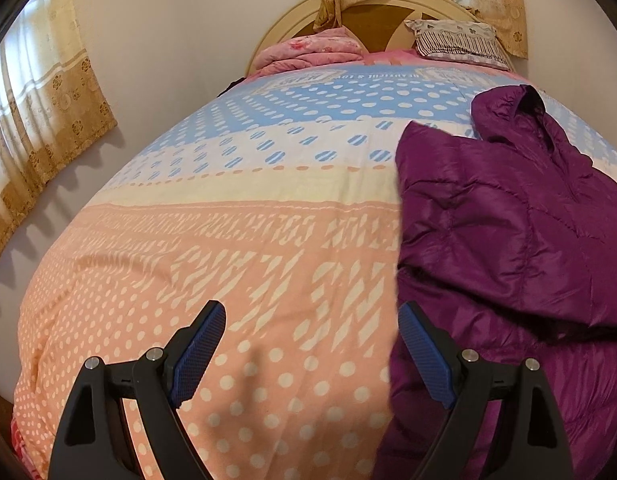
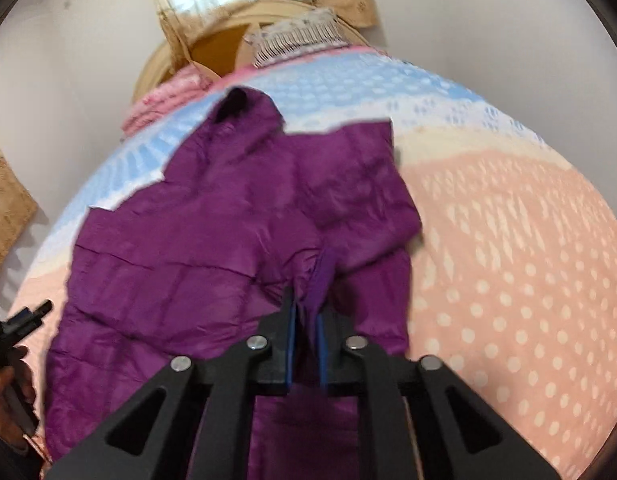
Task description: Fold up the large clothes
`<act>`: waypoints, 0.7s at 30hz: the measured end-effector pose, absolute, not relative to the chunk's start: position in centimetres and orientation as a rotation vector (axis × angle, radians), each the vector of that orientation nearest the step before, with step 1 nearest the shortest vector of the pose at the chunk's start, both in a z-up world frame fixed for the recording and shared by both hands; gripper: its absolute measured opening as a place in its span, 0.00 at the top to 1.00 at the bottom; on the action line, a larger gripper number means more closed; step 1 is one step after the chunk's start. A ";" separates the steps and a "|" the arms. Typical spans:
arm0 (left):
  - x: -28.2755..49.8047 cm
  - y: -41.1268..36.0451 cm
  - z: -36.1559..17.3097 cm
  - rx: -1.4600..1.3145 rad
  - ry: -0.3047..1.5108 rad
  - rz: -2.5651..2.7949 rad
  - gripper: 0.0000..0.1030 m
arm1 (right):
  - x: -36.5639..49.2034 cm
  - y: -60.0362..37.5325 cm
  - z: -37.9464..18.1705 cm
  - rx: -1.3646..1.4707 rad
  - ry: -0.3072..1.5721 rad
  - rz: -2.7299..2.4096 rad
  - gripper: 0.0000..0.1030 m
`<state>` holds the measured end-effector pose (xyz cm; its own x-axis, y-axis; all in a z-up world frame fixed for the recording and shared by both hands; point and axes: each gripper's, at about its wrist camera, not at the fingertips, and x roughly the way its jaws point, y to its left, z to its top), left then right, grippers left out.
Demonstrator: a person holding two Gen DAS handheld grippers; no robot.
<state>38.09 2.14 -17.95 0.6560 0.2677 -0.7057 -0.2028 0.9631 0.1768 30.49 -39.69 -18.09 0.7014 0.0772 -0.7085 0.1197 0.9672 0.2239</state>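
Observation:
A purple padded jacket (image 1: pixel 508 224) lies on the bed, at the right of the left wrist view and across the middle of the right wrist view (image 2: pixel 212 240). Its hood points toward the headboard and one sleeve is folded over the body. My left gripper (image 1: pixel 310 320) is open and empty, hovering over the bedspread just left of the jacket's edge. My right gripper (image 2: pixel 306 312) is shut on a pinch of the jacket's fabric near its lower middle, lifting it slightly. The left gripper (image 2: pixel 32 316) shows at the left edge of the right wrist view.
The bedspread (image 1: pixel 236 240) has peach, cream and blue bands with white dots. A folded pink blanket (image 1: pixel 312 54) and a striped pillow (image 1: pixel 456 38) lie by the rounded headboard (image 1: pixel 380 20). Curtains (image 1: pixel 40 92) hang on the left wall and behind the headboard.

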 end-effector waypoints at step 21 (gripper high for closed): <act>46.8 -4.7 -21.1 0.073 0.855 0.166 0.14 | 35.4 -36.3 -20.0 0.202 0.814 -0.027 0.79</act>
<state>46.83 -4.73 -21.07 0.6439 0.1755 -0.7447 -0.1165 0.9845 0.1312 35.38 -36.34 -20.05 0.6873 0.0538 -0.7244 0.1014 0.9804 0.1690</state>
